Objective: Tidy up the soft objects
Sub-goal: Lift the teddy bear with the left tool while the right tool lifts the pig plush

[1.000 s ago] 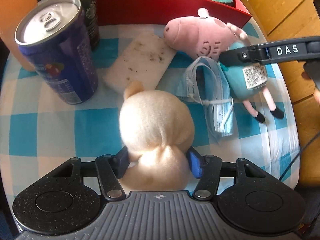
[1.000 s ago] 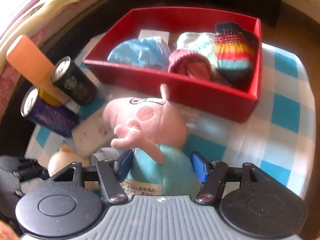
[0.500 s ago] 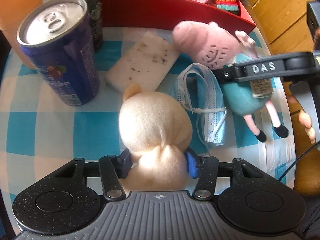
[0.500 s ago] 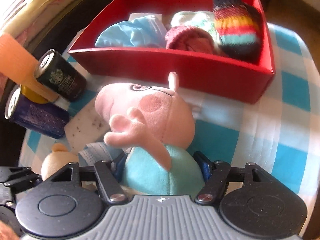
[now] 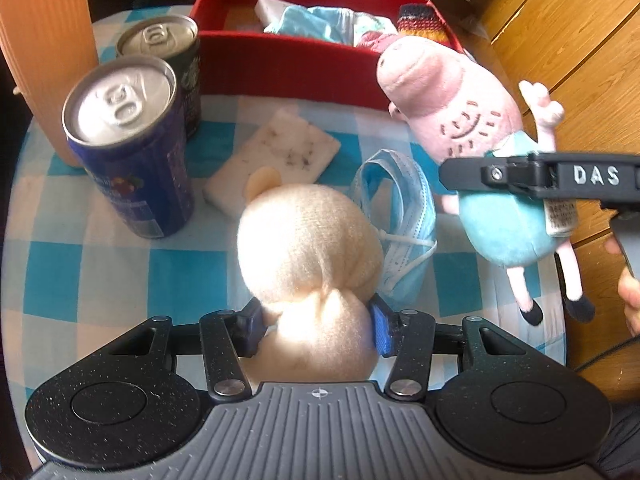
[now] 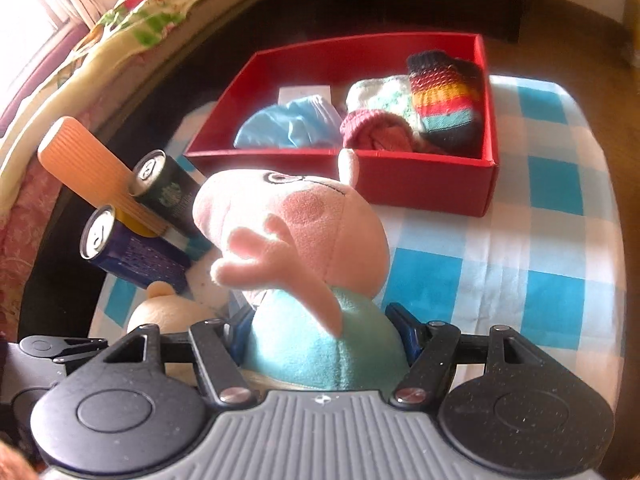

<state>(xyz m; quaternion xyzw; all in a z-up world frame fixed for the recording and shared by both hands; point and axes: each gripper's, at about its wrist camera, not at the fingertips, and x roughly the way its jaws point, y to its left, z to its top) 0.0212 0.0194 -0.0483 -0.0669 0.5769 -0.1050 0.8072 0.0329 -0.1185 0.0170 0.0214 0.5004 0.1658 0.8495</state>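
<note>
My left gripper (image 5: pixel 316 326) is shut on a cream plush toy (image 5: pixel 308 248), its blue pads pressed into the toy's narrow neck. The right gripper (image 6: pixel 326 338) is shut on the teal body of a pink pig plush (image 6: pixel 296 232); in the left wrist view that pig plush (image 5: pixel 460 108) hangs above the checked cloth at the right, clamped by the black right gripper (image 5: pixel 520 176). A red box (image 6: pixel 424 180) at the far side holds knitted socks and blue fabric. A blue face mask (image 5: pixel 400 216) lies on the cloth between the two toys.
Two drink cans (image 5: pixel 124 148) (image 5: pixel 164 52) stand at the left beside an orange ribbed object (image 5: pixel 44 52). A white speckled sponge (image 5: pixel 276 156) lies in front of the red box (image 5: pixel 296 68). A wooden floor (image 5: pixel 568 40) shows past the table's right edge.
The pig plush has risen off the cloth in the right gripper and now hangs in front of the red box. The left gripper with the cream plush has lifted slightly.
</note>
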